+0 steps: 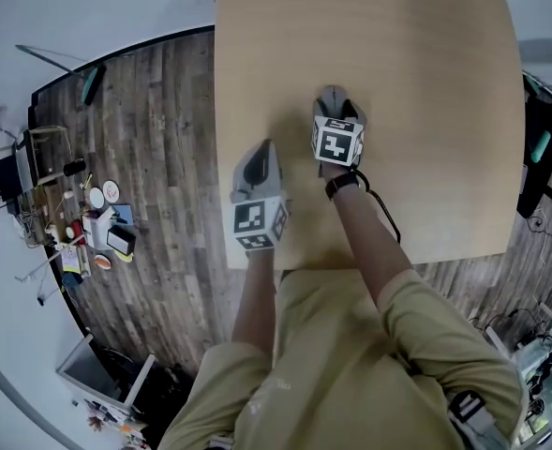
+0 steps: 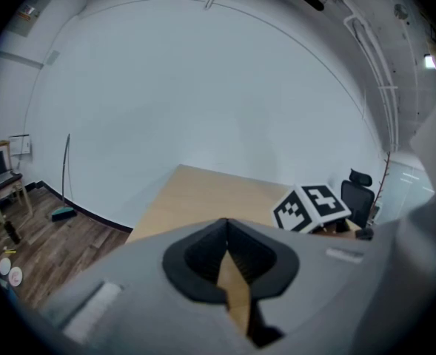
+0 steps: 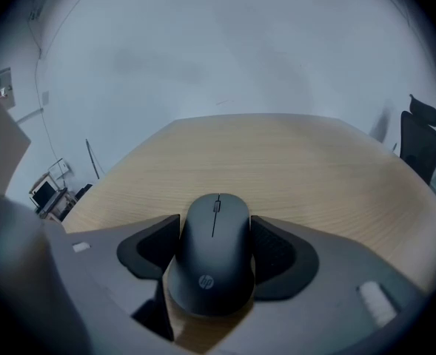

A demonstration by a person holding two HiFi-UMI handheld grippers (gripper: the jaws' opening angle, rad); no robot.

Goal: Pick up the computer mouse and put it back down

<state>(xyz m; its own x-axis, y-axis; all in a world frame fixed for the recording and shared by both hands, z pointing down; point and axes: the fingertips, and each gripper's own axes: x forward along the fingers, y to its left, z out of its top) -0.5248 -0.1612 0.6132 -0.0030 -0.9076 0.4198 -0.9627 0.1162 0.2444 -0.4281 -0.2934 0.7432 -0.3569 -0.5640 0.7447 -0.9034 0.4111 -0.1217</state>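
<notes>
Right gripper (image 3: 215,228) closed on both sides of the dark computer mouse (image 3: 214,272), wooden table (image 3: 329,168) beneath. Left gripper (image 2: 227,231) beside it, jaws together, nothing between them.

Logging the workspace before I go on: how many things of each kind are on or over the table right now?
computer mouse: 1
grippers: 2 (left gripper, jaws together and empty; right gripper, closed on the computer mouse)
Total: 3

Open tabletop (image 1: 425,82) beyond the mouse (image 3: 214,254)
</notes>
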